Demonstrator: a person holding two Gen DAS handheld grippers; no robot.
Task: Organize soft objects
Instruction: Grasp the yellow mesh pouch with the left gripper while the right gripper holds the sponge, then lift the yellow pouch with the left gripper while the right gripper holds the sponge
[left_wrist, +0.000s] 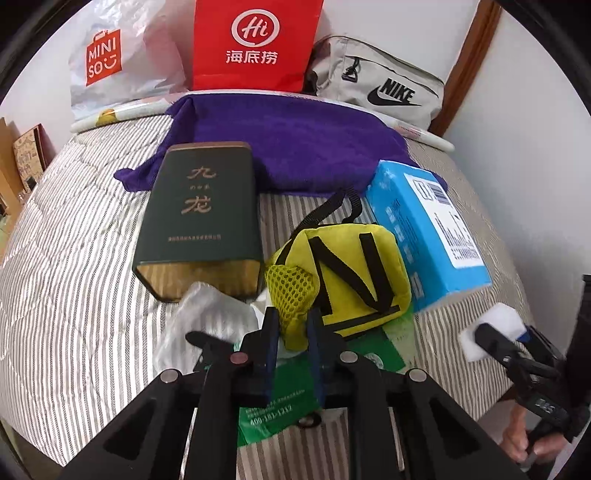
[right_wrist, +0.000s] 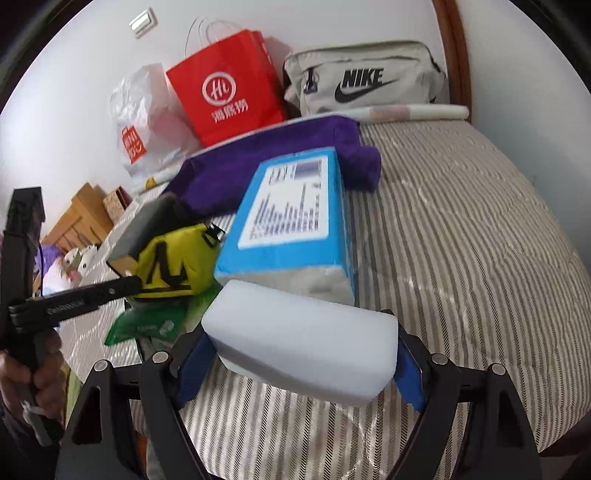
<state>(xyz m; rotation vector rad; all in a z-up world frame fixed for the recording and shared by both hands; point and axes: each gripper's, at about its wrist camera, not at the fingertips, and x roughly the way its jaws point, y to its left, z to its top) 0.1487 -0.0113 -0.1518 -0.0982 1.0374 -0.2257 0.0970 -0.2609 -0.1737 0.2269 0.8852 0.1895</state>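
On the striped bed (left_wrist: 74, 229), reading from the left in the left wrist view, a white Miniso plastic bag (left_wrist: 122, 66) leans at the wall, then a red paper bag (left_wrist: 255, 44) and a grey Nike pouch (left_wrist: 380, 92) beside it. In front of them a purple towel (left_wrist: 288, 144) lies spread, its near edge under a dark green tin box (left_wrist: 199, 218) that lies flat. At the tin's near end sits some crumpled clear plastic (left_wrist: 199, 314). Just right of the tin is the small yellow backpack (left_wrist: 351, 273) with black straps, resting partly on a green packet (left_wrist: 280, 391). The left gripper (left_wrist: 291, 332) has its jaws drawn narrow, pinching the yellow backpack at its mesh side corner; the fabric bunches between the blue pads, though the exact contact is partly hidden by the fingers. Right of the backpack and touching it lies a blue tissue pack (left_wrist: 428, 229). Furthest right, the right gripper (right_wrist: 299, 365) holds a white sponge block (right_wrist: 303, 347) across wide jaws, its blue pads against both ends, above the bedcover just in front of the tissue pack. A hand (left_wrist: 524, 439) grips its handle at the lower right
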